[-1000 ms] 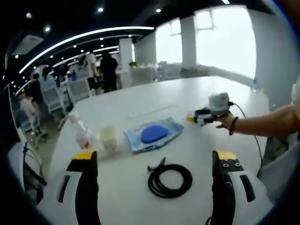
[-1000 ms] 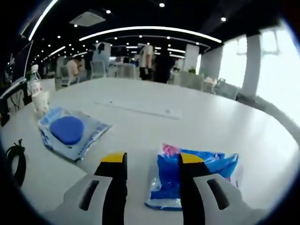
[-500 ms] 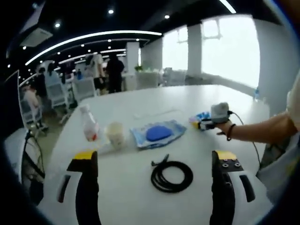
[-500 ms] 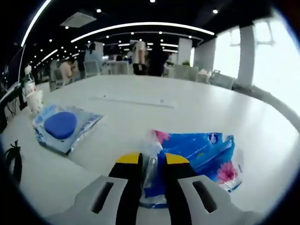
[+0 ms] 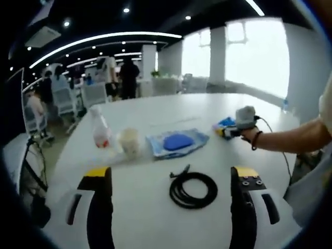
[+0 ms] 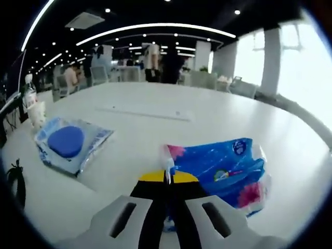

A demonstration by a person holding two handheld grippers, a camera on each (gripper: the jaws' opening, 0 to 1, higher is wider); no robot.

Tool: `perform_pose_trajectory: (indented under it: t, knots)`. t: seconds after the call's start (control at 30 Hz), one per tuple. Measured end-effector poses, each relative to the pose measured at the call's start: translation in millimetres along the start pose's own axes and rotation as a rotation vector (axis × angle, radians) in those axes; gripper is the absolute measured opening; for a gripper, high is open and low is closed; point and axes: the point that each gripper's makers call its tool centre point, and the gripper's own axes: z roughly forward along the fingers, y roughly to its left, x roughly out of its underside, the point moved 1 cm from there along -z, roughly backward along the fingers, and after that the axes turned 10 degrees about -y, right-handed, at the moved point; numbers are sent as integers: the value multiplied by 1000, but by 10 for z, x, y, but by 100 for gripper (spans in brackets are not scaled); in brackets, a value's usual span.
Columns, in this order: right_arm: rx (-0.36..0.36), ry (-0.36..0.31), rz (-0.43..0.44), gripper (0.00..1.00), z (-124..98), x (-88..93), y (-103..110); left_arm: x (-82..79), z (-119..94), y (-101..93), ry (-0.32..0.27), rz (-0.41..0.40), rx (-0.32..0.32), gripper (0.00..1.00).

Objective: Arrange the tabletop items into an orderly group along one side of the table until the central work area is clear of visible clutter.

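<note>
The tissue pack's point(image 6: 224, 174) near-left corner is hidden between the right gripper's point(image 6: 167, 182) jaws, which are clamped tight on it. The black cable point(image 6: 15, 182) is cut off at the left edge. The left gripper point(image 5: 168, 174) hangs wide open, holding nothing, above the table point(image 5: 155, 218); the coiled cable point(image 5: 193, 189) lies between its jaws.

Glossy plastic packet point(image 6: 228, 174) — matt table point(image 6: 155, 135)

The right gripper point(image 6: 167, 182) has closed from open jaws straddling the blue tissue pack point(image 6: 223, 171) to jaws pinched together on its near edge. The pack's near end has lifted and crumpled.
</note>
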Motion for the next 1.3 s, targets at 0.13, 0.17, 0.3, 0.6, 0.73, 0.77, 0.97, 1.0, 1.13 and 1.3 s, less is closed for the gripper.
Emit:
perform_pose_trajectory:
  t: [0.13, 0.17, 0.3, 0.6, 0.73, 0.77, 0.97, 1.0, 1.13, 1.3]
  knots:
    - [15, -17, -19, 1, -6, -119, -19, 6, -2, -20, -2, -8, 7, 92]
    - [20, -26, -29, 1, -6, -156, -26, 4, -2, -26, -4, -12, 9, 92]
    - [37, -48, -53, 1, -22, -299, -32, 7, -3, -40, -2, -5, 13, 92]
    - [58, -51, -128, 1, -55, -491, 41, -9, -14, -20, -9, -10, 9, 92]
    - [47, -37, -144, 1, -36, -512, 170, 4, -16, -24, -1, -8, 10, 92]
    - [46, -35, -128, 1, -28, -509, 201, 6, -14, -25, -1, -8, 10, 92]
    - [19, -11, -135, 1, 58, -448, 395, 1, -23, -23, -2, -3, 10, 92]
    - [15, -8, -135, 1, 67, -425, 416, 5, -27, -18, -1, -4, 9, 92]
    - [15, 17, -119, 1, 105, -323, 454, 10, -31, 0, 1, -7, 3, 93]
    - [0, 37, -119, 1, 130, -200, 500, 13, -29, 24, 3, -8, -5, 92]
